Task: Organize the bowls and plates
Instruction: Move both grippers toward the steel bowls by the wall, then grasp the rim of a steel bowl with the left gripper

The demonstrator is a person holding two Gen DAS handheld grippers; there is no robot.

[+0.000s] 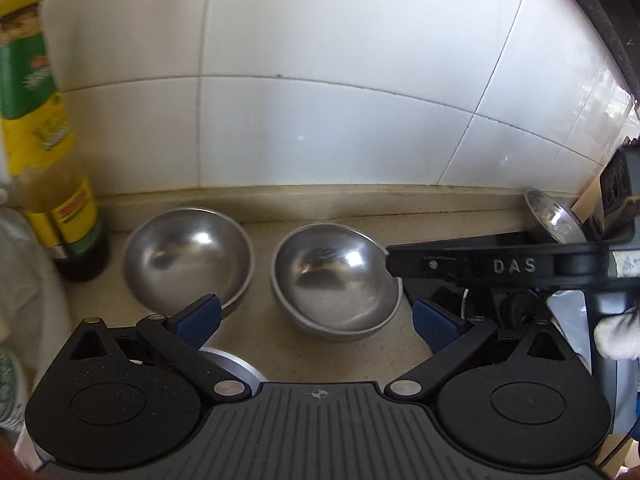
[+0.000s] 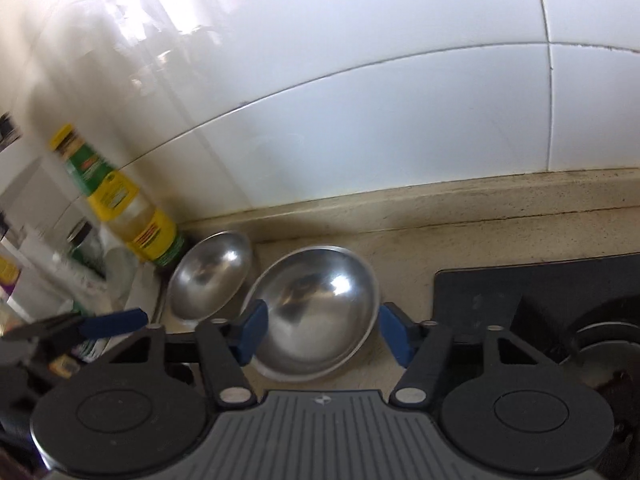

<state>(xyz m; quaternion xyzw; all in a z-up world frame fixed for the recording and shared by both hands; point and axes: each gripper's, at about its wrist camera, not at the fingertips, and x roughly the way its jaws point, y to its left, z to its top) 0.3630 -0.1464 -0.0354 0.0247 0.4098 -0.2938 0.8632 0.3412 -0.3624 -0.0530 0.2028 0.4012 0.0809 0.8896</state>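
**Two steel bowls, two open grippers**

Counting the steel pieces gave two bowls side by side near the counter's (image 2: pixel 500 236) back edge, close under the tiled wall (image 1: pixel 340 80): the left bowl (image 1: pixel 188 258) beside the oil bottle (image 1: pixel 60 200), the right bowl (image 1: pixel 336 280) just next to it, rims close together. One steel plate (image 1: pixel 554 218) showed tilted at the far right of the left wrist view, behind the other tool.

The left gripper (image 1: pixel 316 320) stood wide open, holding nothing; its left pad (image 1: pixel 200 318) overlapped the left bowl's near rim in the view, contact unclear, and the right bowl lay just ahead between its fingers.

The right gripper (image 2: pixel 324 334) was also spread wide, its blue pads (image 2: pixel 252 330) flanking the right bowl (image 2: pixel 316 312) on either side without a visible squeeze.
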